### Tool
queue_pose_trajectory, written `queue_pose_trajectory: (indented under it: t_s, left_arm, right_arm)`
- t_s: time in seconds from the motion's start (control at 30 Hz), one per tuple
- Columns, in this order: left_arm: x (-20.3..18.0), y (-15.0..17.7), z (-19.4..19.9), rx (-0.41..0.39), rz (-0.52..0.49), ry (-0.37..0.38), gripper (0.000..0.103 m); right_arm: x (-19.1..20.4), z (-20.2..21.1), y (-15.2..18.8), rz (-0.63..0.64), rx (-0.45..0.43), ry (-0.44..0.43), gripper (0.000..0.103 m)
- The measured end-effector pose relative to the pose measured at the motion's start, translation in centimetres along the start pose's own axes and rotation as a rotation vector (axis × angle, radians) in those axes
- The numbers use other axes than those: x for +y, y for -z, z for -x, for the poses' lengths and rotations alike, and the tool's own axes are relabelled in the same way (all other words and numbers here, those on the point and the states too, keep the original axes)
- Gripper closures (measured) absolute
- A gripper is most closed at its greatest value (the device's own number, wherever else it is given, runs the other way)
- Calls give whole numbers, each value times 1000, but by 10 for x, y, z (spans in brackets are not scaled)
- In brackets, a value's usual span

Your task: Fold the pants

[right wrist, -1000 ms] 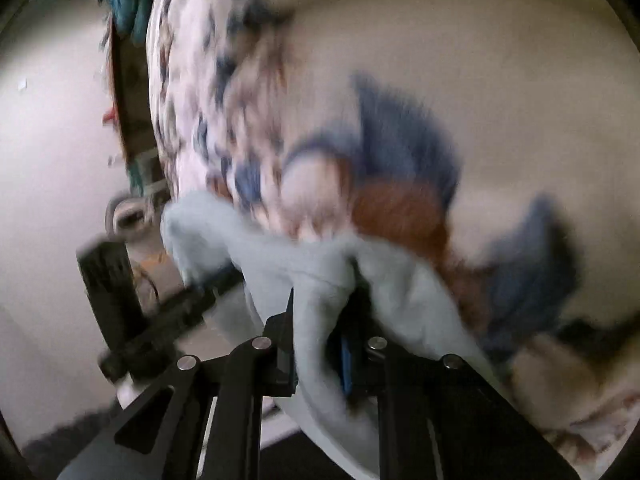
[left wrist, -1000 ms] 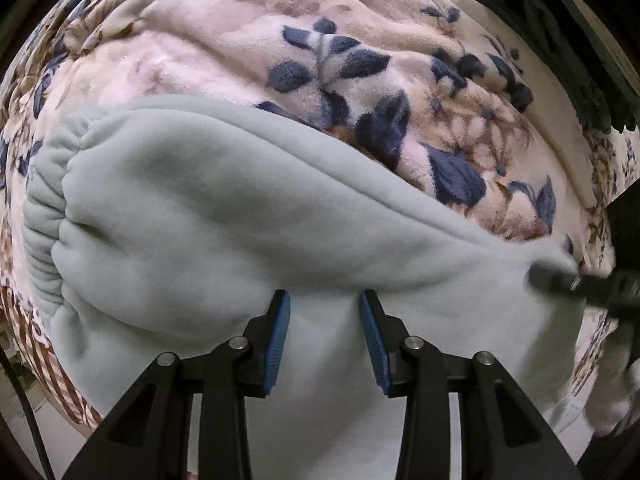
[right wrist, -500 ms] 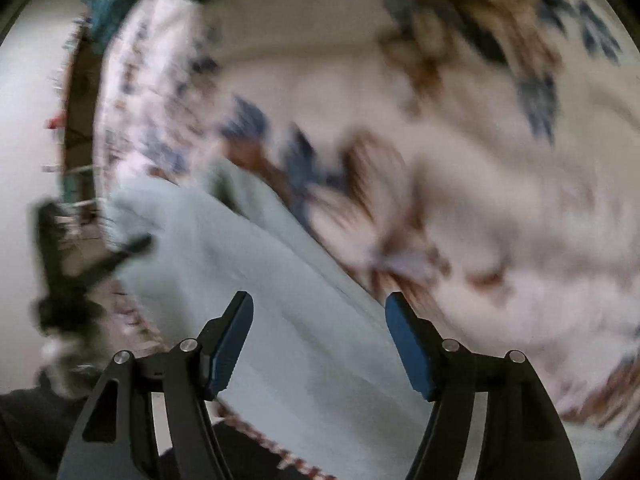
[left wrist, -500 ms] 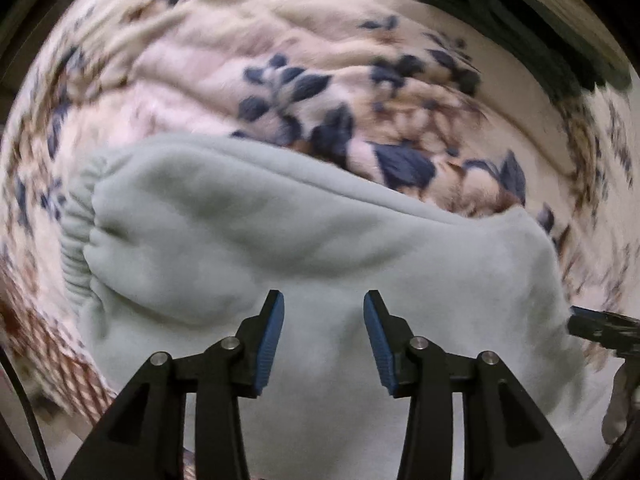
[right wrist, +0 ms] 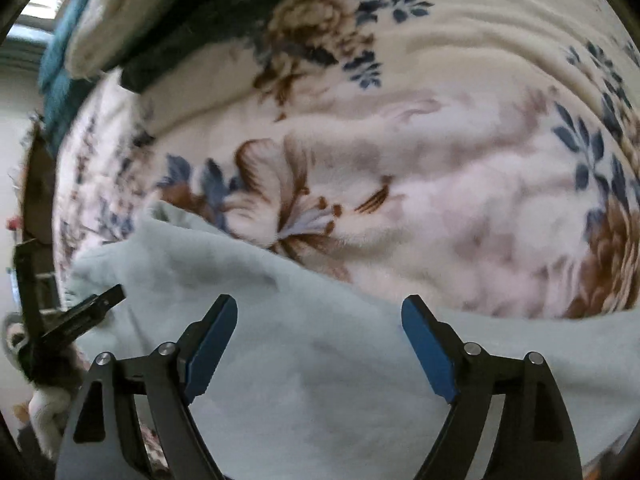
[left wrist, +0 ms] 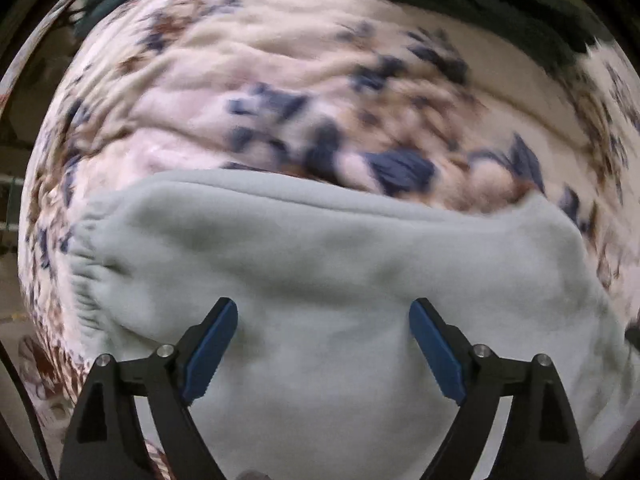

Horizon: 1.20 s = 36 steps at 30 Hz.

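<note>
The pale grey-green fleece pants [left wrist: 320,264] lie flat on the floral blanket, elastic waistband [left wrist: 86,276] at the left in the left wrist view. My left gripper [left wrist: 322,336] is wide open and empty just above the cloth. My right gripper [right wrist: 318,334] is also wide open and empty over the pants [right wrist: 280,360]. The left gripper's black body [right wrist: 60,320] shows at the left edge of the right wrist view.
The cream blanket with blue and brown flowers [right wrist: 400,160] covers the bed [left wrist: 280,80]. Dark green and teal bedding [right wrist: 168,40] is piled at the far edge. The bed's near edge drops off at the lower left.
My right gripper let go of the pants and opened wide, then turned toward the bed. My left gripper opened wider and pulled back a little. The pants now lie flat.
</note>
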<state>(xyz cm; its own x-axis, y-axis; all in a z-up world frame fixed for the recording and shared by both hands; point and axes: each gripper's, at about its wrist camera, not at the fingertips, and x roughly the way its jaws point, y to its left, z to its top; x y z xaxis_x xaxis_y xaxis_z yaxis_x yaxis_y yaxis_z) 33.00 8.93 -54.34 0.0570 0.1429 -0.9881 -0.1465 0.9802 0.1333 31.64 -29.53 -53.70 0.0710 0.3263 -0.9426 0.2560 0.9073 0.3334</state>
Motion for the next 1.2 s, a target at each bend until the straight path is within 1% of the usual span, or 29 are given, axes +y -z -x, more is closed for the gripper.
queue_pose_trajectory:
  t_s: [0.07, 0.1, 0.13, 0.23, 0.3, 0.37, 0.4, 0.43, 0.47, 0.5, 0.57, 0.6, 0.67, 0.7, 0.73, 0.77, 0.8, 0.83, 0.9, 0.93, 0.97, 1.0, 1.07, 1.1, 1.13, 1.2]
  left_arm:
    - [26, -4, 10, -31, 63, -4, 15]
    - [45, -4, 18, -45, 117, 13, 15]
    - [66, -1, 27, -51, 178, 42, 15]
    - [111, 5, 38, -38, 317, 103, 15]
    - [149, 23, 35, 4, 416, 117, 15]
    - [171, 43, 32, 39, 504, 164, 15]
    - [182, 54, 25, 63, 541, 181, 15]
    - [189, 63, 17, 85, 560, 188, 15]
    - [195, 71, 1, 127, 586, 195, 15]
    - [196, 76, -8, 150, 603, 215, 15]
    - [197, 80, -31, 178, 637, 270, 16]
    - [195, 82, -42, 174, 663, 315, 32]
    - [191, 87, -47, 159, 707, 388, 72]
    - [189, 87, -39, 136, 701, 380, 75]
    - [189, 87, -28, 100, 681, 357, 75]
    - [188, 87, -18, 76, 645, 321, 75]
    - [189, 85, -17, 77, 608, 289, 75]
    - [193, 86, -25, 89, 608, 281, 75]
    - [196, 88, -47, 143, 619, 295, 72]
    - [195, 86, -49, 146, 623, 291, 71]
    - [192, 85, -45, 136, 614, 282, 67]
    - [185, 83, -35, 119, 575, 249, 61]
    - [166, 85, -8, 90, 491, 143, 59]
    - [156, 90, 6, 70, 454, 99, 56]
    - [150, 93, 15, 57, 428, 70, 51]
    - [130, 100, 37, 30, 366, 5, 20]
  right_arm:
    - [-6, -5, 5, 8, 19, 60, 17]
    - [-10, -6, 7, 2, 29, 90, 17]
    - [-9, -9, 12, -7, 39, 95, 17]
    - [-2, -7, 20, -20, 35, 64, 17]
    - [10, -6, 26, -27, 33, 46, 17]
    - [26, -8, 34, -35, 38, 26, 17]
    - [37, -11, 43, -35, 43, 14, 17]
    - [45, -15, 46, -42, 50, 2, 17]
    - [51, -20, 51, -53, 72, -28, 17]
    - [55, -24, 55, -57, 90, -46, 17]
    - [64, -34, 62, -53, 120, -42, 17]
    - [68, -41, 66, -44, 136, -32, 17]
    - [74, -50, 73, -34, 153, -17, 17]
    - [75, -55, 76, -36, 161, -5, 17]
    - [74, -57, 79, -40, 164, -2, 17]
    - [73, -58, 80, -44, 162, -1, 17]
    - [70, -58, 82, -51, 157, 4, 17]
    - [67, -58, 84, -59, 157, 7, 17]
    - [60, -59, 86, -77, 163, -4, 17]
    - [57, -58, 88, -90, 167, -16, 17]
    - [54, -56, 88, -101, 167, -27, 17]
    - [51, -53, 88, -111, 162, -41, 17]
    - [43, -46, 90, -138, 144, -85, 17]
    - [35, -40, 92, -167, 123, -130, 17]
    - [23, -32, 96, -208, 78, -196, 17]
    - [-2, -18, 105, -272, 5, -282, 17]
